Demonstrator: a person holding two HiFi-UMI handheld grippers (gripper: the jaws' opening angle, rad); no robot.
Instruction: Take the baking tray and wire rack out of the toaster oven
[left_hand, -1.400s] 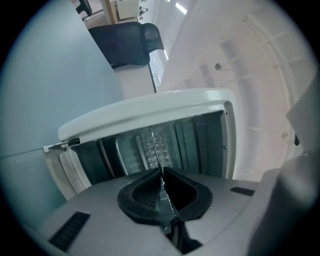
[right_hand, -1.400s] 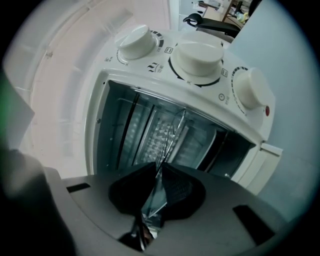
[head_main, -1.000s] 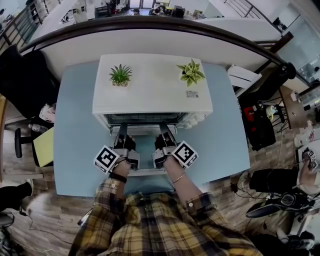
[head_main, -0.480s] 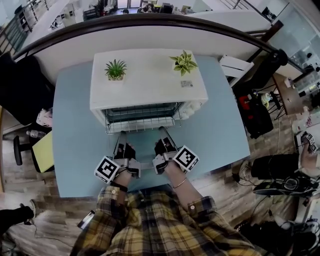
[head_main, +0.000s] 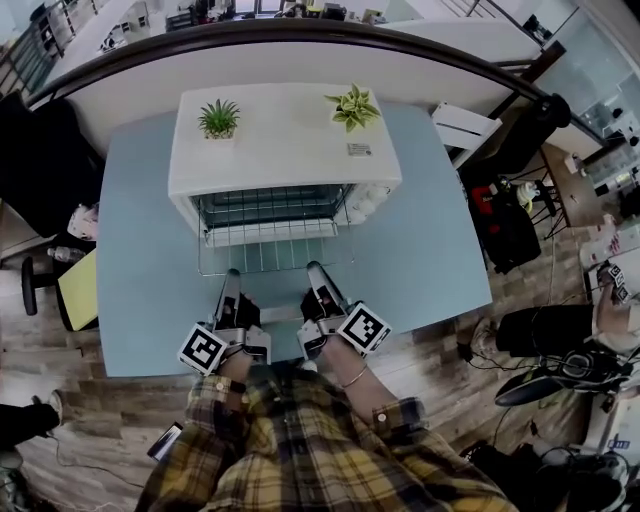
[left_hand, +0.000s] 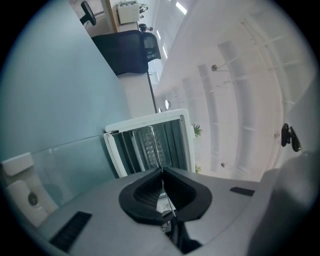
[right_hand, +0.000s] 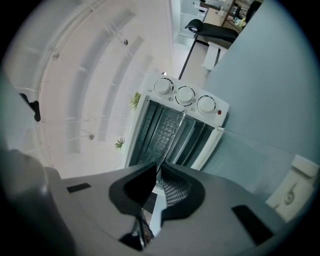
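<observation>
Stage: judged midway through the first pull; silver wire rack (head_main: 270, 256) drawn partway out of the white box-shaped toaster oven (head_main: 285, 140), not yet clear of its mouth.
Done: clear glass door (left_hand: 65, 162) lowered flat; front wire of the rack taken in both tools.
Left to do: by the look of it, rack to be freed from the oven and set down on the light blue table (head_main: 140, 260); baking tray to follow.
Baking tray: not made out in any view; presumably inside the dark cavity, but could not be told.
Left gripper (head_main: 231, 278): jaws pressed nearly together, pinched on the rack's thin front wire, left of middle.
Right gripper (head_main: 314, 270): likewise closed down on the same wire, right of middle.
Rack's place: lay level, rear part inside the oven mouth, front part out over the lowered door, above the table.
Rack's look: thin bright parallel wires running front to back within a wire frame; nothing seen lying on it.
Oven's look: three round white knobs (right_hand: 184, 95) beside the opening; two small green potted plants (head_main: 219, 117) stood on top.
</observation>
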